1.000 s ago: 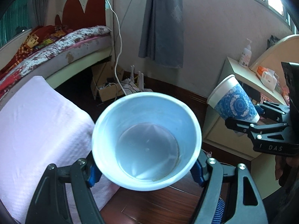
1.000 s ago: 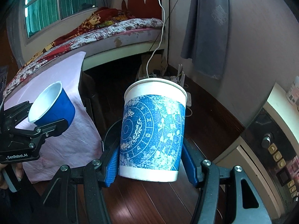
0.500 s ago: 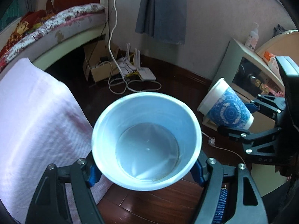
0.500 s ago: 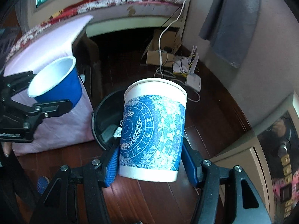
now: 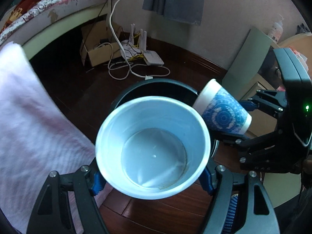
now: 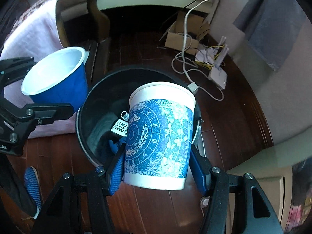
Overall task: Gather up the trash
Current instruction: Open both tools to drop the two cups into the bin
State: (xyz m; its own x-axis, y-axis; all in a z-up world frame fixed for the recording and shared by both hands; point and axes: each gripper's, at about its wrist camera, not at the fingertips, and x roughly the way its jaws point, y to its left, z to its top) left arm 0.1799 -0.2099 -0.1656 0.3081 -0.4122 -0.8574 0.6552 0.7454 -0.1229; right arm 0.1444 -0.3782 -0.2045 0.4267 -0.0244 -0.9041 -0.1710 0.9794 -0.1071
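A blue plastic cup with a white inside stands mouth-up in my left gripper, whose blue pads press on its sides. My right gripper is shut on a white paper cup with a blue zodiac pattern. Both cups hang over a round black trash bin on the dark wood floor. In the left wrist view the patterned cup tilts over the bin rim at the right. In the right wrist view the blue cup sits at the bin's left edge. A paper tag lies in the bin.
A pink cloth hangs at the left, close to the bin. Behind the bin lie white cables, a router and a cardboard box. A pale cabinet stands right. A blue shoe shows at lower left.
Both grippers have come down and tipped toward the floor with their cups. The black bin has come into view beneath them, and the two cups are closer together.
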